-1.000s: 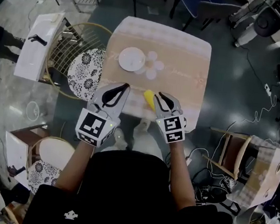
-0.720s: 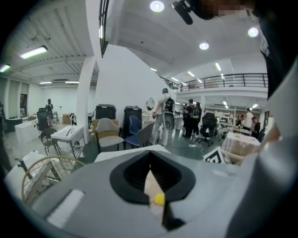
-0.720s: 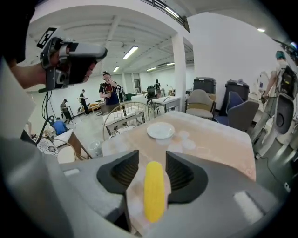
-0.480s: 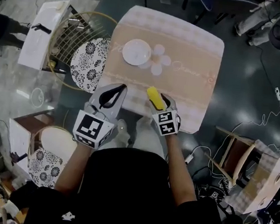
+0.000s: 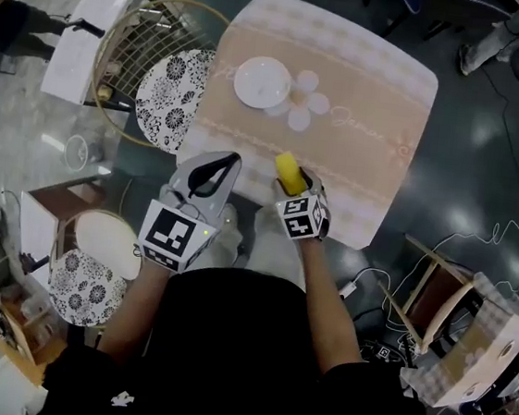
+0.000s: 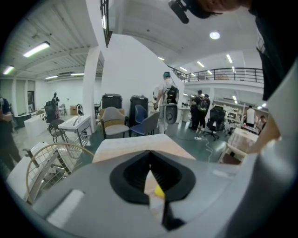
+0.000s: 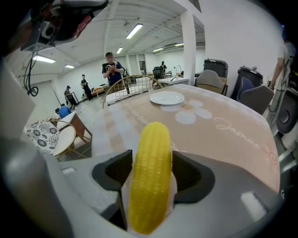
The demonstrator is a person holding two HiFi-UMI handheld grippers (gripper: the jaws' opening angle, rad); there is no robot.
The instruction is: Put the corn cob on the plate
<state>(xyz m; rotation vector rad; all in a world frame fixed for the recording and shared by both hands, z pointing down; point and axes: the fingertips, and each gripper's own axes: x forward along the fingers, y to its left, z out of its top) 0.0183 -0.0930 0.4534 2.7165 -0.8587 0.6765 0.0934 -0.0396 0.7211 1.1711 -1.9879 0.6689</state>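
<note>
Leaning over the near edge of a cloth-covered worktop (image 5: 358,157), a person (image 5: 233,357) in a black top holds two hand-held grippers. The right hand-held gripper (image 5: 292,183) tilts steeply downward, its jaws opening, one on each side of the yellow corn cob (image 5: 286,169). The cob lies on the cloth between them, its far end pointing away from the person. The black pads flank the cob closely without clamping it.

Just left of it, the left hand-held gripper (image 5: 235,158) has its jaws together, tips meeting, nothing between them. In the left gripper view a sliver of yellow shows through the slit below the tips.

Well beyond the tips of the left hand-held gripper, toward the far side of the worktop, sits a white plate (image 5: 262,82). It is well apart from the cob, with a pale flower (image 5: 301,104) printed on the cloth just to its right.

Left of the left hand-held gripper, off the worktop, stands a wire-backed chair (image 5: 138,44) with a black-and-white patterned cushion (image 5: 171,99). Farther off, in the right gripper view, people (image 7: 110,65) stand in the background.
</note>
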